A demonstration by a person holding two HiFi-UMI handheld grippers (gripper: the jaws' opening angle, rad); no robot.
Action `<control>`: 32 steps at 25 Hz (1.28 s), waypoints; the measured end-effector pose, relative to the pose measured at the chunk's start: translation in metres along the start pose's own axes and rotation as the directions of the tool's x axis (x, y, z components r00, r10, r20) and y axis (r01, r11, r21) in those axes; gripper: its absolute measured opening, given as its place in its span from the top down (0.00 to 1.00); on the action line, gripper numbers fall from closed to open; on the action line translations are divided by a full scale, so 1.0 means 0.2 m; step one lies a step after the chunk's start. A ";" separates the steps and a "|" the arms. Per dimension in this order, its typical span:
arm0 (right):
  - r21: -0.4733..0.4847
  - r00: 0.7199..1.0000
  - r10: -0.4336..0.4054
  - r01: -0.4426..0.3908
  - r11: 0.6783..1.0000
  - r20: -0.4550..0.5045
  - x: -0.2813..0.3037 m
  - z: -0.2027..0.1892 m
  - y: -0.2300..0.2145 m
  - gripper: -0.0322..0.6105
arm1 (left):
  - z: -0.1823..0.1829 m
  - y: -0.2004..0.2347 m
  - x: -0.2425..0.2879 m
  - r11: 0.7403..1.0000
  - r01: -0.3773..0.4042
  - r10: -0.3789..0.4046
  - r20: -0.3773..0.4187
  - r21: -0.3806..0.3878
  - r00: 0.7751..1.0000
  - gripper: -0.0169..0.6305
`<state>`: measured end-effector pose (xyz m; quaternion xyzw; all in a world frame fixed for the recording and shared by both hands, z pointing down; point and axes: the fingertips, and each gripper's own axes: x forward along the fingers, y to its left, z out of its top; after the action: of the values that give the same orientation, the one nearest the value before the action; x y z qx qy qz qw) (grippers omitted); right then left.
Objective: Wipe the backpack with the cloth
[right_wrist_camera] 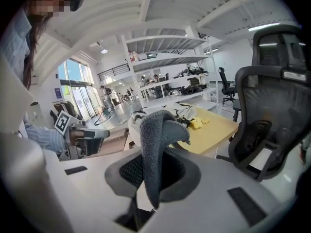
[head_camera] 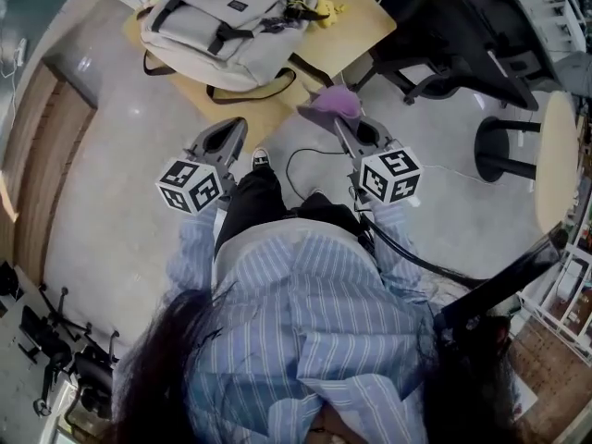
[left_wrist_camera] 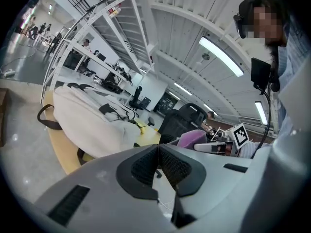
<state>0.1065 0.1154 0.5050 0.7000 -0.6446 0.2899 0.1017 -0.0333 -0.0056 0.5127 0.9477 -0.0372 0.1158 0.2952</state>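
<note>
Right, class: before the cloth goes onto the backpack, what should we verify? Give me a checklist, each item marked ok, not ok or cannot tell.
1. Cloth gripped: ok. The right gripper is shut on it, and the cloth folds over above the jaws.
2. Left gripper free: ok. Its jaws are together with nothing between them.
3. Backpack within view and supported: ok. It lies flat on the table.
4. Cloth touching the backpack: not ok. It hangs near the table's edge, apart from the backpack.
5. Wiping area clear: cannot tell. A yellow thing lies right beside the backpack.
6. Where the dirt is: cannot tell.
</note>
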 end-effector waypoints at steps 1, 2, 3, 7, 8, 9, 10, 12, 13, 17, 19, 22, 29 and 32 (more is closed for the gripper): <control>0.005 1.000 -0.001 0.001 1.000 0.000 -0.02 -0.02 -0.02 0.89 | 0.00 -0.03 0.03 1.000 0.006 -0.006 -0.002 0.008 1.000 0.96; 0.010 1.000 -0.001 0.001 1.000 0.001 -0.05 -0.05 -0.03 0.89 | -0.01 -0.06 0.05 1.000 0.010 -0.010 -0.004 0.016 1.000 0.96; 0.014 1.000 0.000 0.000 1.000 0.002 -0.08 -0.08 -0.05 0.89 | -0.02 -0.09 0.08 1.000 0.015 -0.015 -0.007 0.023 1.000 0.96; 0.020 1.000 0.017 -0.017 1.000 0.012 -0.25 -0.21 -0.09 0.89 | -0.13 -0.31 0.12 0.999 0.024 -0.024 -0.010 0.037 1.000 0.96; 0.017 1.000 0.024 -0.025 1.000 0.012 -0.29 -0.24 -0.10 0.89 | -0.17 -0.36 0.13 0.999 0.022 -0.022 -0.010 0.036 1.000 0.96; 0.013 0.999 0.033 -0.033 0.999 0.012 -0.34 -0.27 -0.11 0.89 | -0.21 -0.41 0.14 0.999 0.017 -0.017 -0.010 0.033 1.000 0.96; 0.006 0.999 0.041 -0.041 0.999 0.011 -0.39 -0.30 -0.12 0.89 | -0.26 -0.47 0.14 1.000 0.011 -0.011 -0.008 0.028 1.000 0.96; -0.007 0.998 0.057 -0.057 0.998 0.016 -0.49 -0.35 -0.15 0.89 | -0.35 -0.58 0.15 1.000 0.001 -0.001 0.001 0.015 1.000 0.96; -0.011 0.998 0.065 -0.065 0.998 0.019 -0.54 -0.38 -0.16 0.89 | -0.40 -0.64 0.15 1.000 -0.002 0.002 0.005 0.011 1.000 0.96; -0.028 0.994 0.106 -0.106 0.994 0.020 -0.73 -0.49 -0.20 0.89 | -0.57 -0.90 0.15 1.000 -0.022 0.021 0.017 0.012 1.000 0.96; -0.039 0.991 0.135 -0.135 0.990 0.018 -0.79 -0.54 -0.21 0.89 | -0.64 -1.00 0.13 0.999 -0.050 0.049 0.032 0.006 0.998 0.96; -0.049 0.982 0.190 -0.189 0.981 0.021 -0.85 -0.60 -0.16 0.89 | -0.72 -1.10 0.07 0.995 -0.098 0.098 0.049 -0.002 0.994 0.96; -0.059 0.950 0.313 -0.313 0.948 -0.002 -0.92 -0.72 0.01 0.89 | -0.84 -1.24 -0.13 0.979 -0.205 0.204 0.047 0.003 0.978 0.96; -0.052 0.944 0.330 -0.330 0.942 -0.010 -0.91 -0.76 0.05 0.89 | -0.86 -1.24 -0.21 0.972 -0.236 0.236 0.045 0.003 0.971 0.96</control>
<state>0.0553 0.3460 0.5278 0.5790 -0.7602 0.2863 0.0706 -0.0731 0.2967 0.5030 0.9400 -0.1555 0.1292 0.2747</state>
